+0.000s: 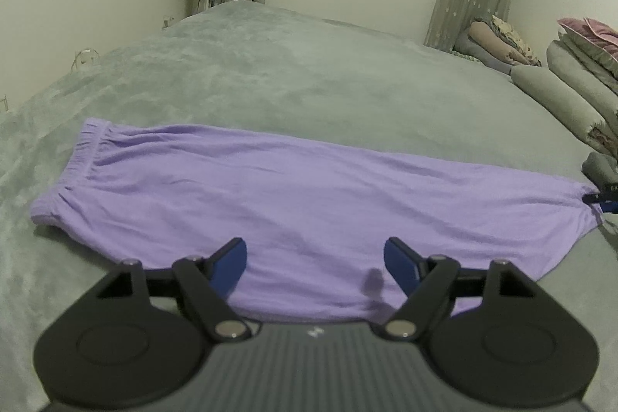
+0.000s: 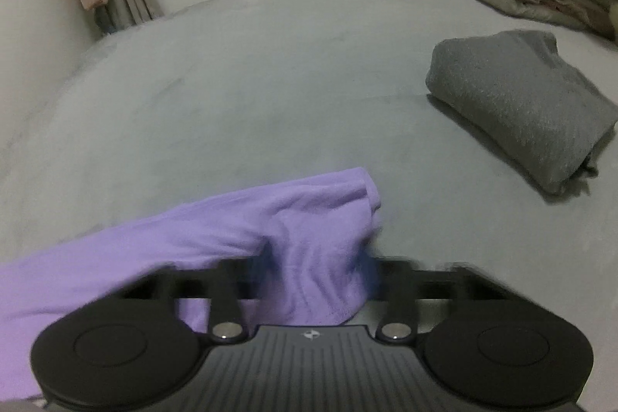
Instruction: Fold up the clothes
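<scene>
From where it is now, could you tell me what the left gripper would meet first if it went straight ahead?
Most likely the purple trousers: the open left gripper points across them, its fingers over their near edge. Beyond lies only the grey bed cover. Its height above the cloth is unclear.

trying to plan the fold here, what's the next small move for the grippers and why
Probably carry the right gripper, shut on the leg-end of the purple cotton trousers, over toward the elastic waistband to halve them. The trousers lie flat and lengthwise on the grey fleece bedspread, and the left gripper hovers open over the near edge, free to pin the middle.
</scene>
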`<state>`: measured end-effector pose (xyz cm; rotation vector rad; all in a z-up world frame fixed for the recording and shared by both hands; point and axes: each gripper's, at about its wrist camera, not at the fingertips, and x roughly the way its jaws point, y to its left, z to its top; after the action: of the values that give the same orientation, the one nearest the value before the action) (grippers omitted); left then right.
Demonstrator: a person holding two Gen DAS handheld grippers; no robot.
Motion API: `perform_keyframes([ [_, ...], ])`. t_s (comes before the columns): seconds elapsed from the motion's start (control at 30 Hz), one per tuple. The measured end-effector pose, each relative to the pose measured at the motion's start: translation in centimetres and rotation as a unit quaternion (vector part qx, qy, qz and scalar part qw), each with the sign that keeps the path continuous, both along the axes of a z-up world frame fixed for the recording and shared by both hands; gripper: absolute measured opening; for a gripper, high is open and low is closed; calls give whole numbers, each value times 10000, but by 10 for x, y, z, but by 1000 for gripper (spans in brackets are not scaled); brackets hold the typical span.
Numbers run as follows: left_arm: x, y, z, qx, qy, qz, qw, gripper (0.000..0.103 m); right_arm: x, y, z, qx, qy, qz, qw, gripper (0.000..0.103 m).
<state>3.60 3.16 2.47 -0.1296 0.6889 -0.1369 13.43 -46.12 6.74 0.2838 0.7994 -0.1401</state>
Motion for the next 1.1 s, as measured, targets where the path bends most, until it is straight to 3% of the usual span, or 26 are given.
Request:
perform_keyframes([
  [0.03,0,0,0,-9,-1,-8,10000,77,-1,-1,0,192,-30,16,9998,8],
  [0.13,1,3,0,-62,5,3,10000,77,-5,18,8,-322,-42,88,9994,8],
  [0.2,2,6,0,-165,10,33,9999,77,-10,35,21,-391,-259,191,9987,8],
  [0.43,6,52,8,-1120,-27,374,9930,78,-28,115,80,-770,-1029,640,9896,8],
  [0.57,4,81,15,-1615,-144,656,9846,78,-38,192,104,-788,-1378,1212,9799,8],
  [0.7,-2,106,26,-2052,-373,842,9744,80,-40,294,108,-631,-1571,1952,9660,8],
  [0.83,-11,135,35,-2556,-605,1182,9576,81,-29,397,100,-239,-1540,2475,9563,8],
  [0.9,-16,147,41,-2661,-819,1391,9503,84,-17,437,90,-139,-1496,2647,9525,8],
  [1.0,-23,160,48,-2545,-1051,1702,9462,86,-1,485,72,-67,-1450,2873,9468,8],
  [1.1,-30,172,57,-2707,-1286,1761,9376,89,4,522,57,94,-1337,3154,9395,8],
])
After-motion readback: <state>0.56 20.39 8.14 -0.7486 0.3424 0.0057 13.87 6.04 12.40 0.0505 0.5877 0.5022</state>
